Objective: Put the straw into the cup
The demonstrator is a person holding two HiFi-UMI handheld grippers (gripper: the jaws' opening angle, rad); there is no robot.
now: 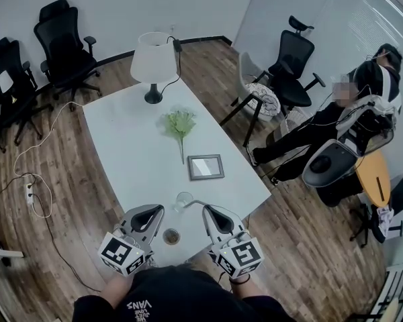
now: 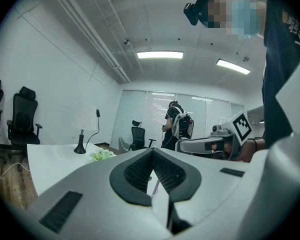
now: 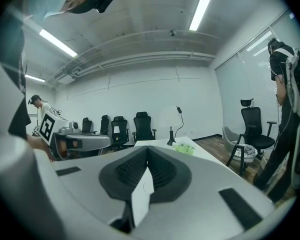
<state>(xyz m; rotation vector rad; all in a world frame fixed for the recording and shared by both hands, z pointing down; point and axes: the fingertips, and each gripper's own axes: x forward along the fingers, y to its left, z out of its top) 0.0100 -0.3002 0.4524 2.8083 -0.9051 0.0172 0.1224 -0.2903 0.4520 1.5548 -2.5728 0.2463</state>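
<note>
Your cup is a small clear glass, standing upright near the near edge of the white table. The straw is thin and pale. It runs almost level from by the cup's rim to the closed tip of your right gripper.

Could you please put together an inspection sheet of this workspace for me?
Surface: white table, standing on wood-plank floor.
Job's things: clear glass cup upright near the front edge; thin pale straw reaching toward it.
Clutter: white-shaded table lamp, green plant sprig, grey picture frame, small round brown-centred dish.
Grippers: left hand-held gripper jaws together, nothing seen held; right hand-held gripper shut on the straw.
Cables: black lamp cord; white floor cable with power strip.
Surroundings: black office chairs; seated person at right.
</note>
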